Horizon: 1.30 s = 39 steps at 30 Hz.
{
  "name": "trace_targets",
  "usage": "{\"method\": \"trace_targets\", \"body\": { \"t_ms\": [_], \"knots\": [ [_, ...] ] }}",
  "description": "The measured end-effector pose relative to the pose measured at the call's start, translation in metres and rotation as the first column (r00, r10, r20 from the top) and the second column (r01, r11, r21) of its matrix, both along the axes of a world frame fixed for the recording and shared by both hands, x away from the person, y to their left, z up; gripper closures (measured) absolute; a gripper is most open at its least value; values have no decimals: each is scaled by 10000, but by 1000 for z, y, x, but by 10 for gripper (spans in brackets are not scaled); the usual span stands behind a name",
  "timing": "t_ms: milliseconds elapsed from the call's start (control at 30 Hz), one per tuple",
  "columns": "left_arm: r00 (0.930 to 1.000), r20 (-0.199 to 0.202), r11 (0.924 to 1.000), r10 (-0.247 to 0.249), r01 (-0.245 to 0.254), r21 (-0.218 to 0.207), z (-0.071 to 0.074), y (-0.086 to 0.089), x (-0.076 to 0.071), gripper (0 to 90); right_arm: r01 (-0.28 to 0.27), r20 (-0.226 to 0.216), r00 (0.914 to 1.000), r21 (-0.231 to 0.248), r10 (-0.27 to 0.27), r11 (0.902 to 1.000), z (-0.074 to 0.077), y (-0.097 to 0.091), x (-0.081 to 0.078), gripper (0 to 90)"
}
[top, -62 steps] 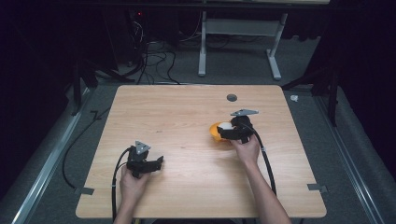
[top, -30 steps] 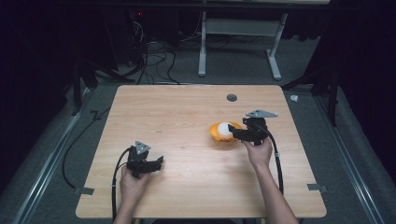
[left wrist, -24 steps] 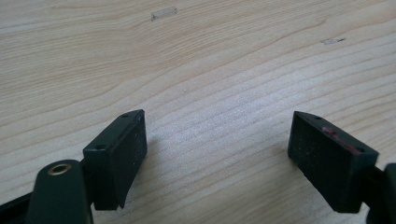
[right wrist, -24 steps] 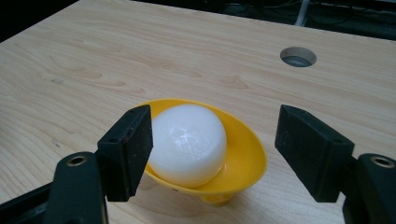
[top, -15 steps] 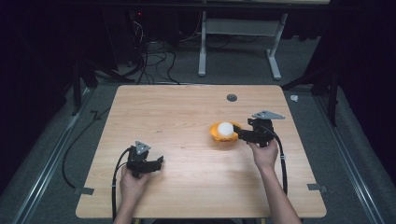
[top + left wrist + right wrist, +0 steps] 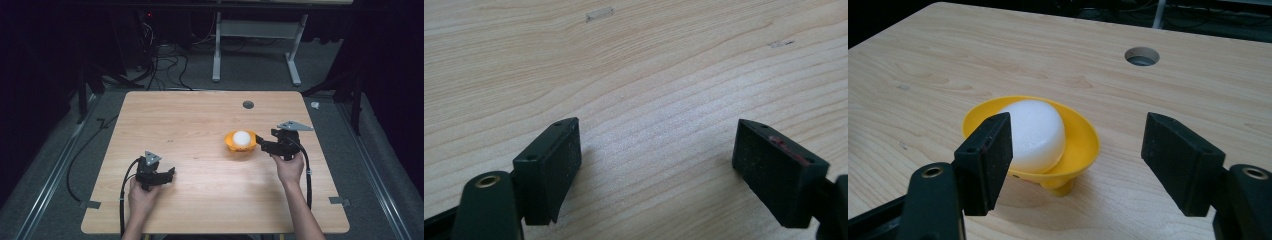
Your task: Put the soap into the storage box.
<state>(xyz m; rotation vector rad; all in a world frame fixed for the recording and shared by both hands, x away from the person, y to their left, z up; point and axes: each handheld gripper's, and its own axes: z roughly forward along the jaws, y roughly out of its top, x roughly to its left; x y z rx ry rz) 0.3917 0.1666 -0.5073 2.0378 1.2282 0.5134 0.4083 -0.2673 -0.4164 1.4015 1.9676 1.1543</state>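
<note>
- Plainly, the yellow bowl (image 6: 231,145) sits right of the middle of the counter (image 6: 190,115) with a white foam puck (image 6: 241,137) resting inside it, tilted against one side in the right gripper view.
- The right hand-held gripper (image 6: 261,144) lies level just to the right of the bowl. Its jaws stand apart and hold nothing, and the bowl (image 6: 1083,145) is just ahead of them, not between the pads.
- The left hand-held gripper (image 6: 170,174) rests well away from the bowl, toward the near left. Its jaws are spread wide over bare wood (image 6: 656,150) and are empty.
- Risk: the bowl stands on a small foot, so a nudge from one jaw on its rim would likely tip or slide it.
- Risk: the puck (image 6: 1035,132) sits loose and high, so a tilt of the bowl could roll it out onto the counter.
- Risk: closing on the thin, flared rim may let it slip from the pads, as the wall slopes away.
- Risk: a hard shove away from the person could send the bowl toward the round hole (image 6: 248,104) beyond it.
</note>
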Motion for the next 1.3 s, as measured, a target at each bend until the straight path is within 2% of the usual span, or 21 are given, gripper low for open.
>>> {"method": "trace_targets", "body": {
  "t_ms": [233,367,567,1300],
  "knots": [
    [10000,12,10000,7,-7,-9,0,0,0,201,75,93,9999,-79,-75,9999,3,-6,-6,292],
    [10000,13,10000,7,-7,-12,0,0,0,201,219,114,9997,31,-220,9998,4,-10,-12,293],
    [10000,11,10000,5,-5,-10,0,0,0,201,223,76,9997,-50,-222,9997,1,-11,-20,293],
    [10000,-1,10000,-3,3,-7,0,0,0,201,567,70,9984,212,-568,9982,-5,-29,-38,296]
  ]
}}
